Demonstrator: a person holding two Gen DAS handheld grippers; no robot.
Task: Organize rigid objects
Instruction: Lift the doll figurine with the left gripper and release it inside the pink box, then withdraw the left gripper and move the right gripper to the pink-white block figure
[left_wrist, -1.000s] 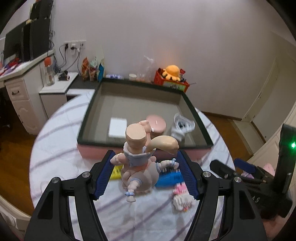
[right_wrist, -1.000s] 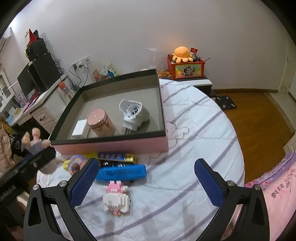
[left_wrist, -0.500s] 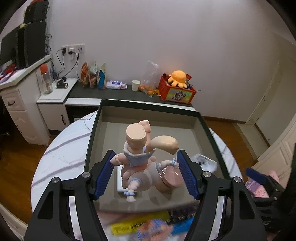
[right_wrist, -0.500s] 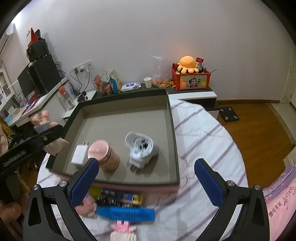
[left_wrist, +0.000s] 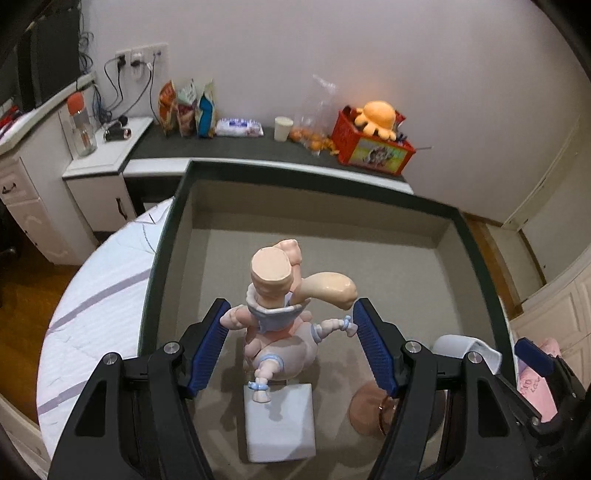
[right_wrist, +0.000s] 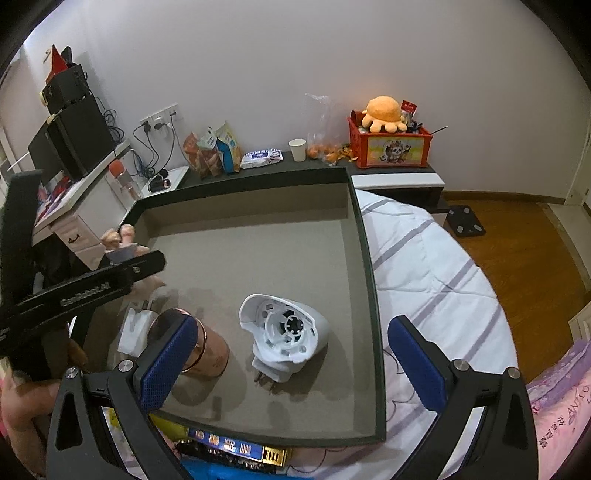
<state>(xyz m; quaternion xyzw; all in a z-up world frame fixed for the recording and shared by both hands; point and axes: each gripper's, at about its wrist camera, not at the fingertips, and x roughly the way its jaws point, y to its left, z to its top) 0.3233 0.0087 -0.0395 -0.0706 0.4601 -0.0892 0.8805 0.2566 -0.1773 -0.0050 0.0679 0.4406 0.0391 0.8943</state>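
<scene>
While the left gripper (left_wrist: 288, 334) is hanging over the open box (left_wrist: 476, 236), its fingers (left_wrist: 210, 341) are pinching a pink jointed doll figure (left_wrist: 284, 306) by the arms and torso, so the toy sits in the air above the box floor, right over the white charger block (left_wrist: 279, 421). Beside that block in the box are a rose-gold tin (right_wrist: 199, 347) and a white hair-dryer-looking gadget (right_wrist: 284, 332). The right gripper (right_wrist: 291, 363) has its fingers spread wide with nothing between them, parked over the box's near edge. If it were me, I'd nudge the doll toward the bare floor farther from the charger block, in the back half of the box, before lowering, since dropping it on the block would leave it tipped and wobbly. Go low, let the feet or back touch the cardboard, then release. A few flat boxes (right_wrist: 236, 448) outside the box's near wall look like what's left to sort.
</scene>
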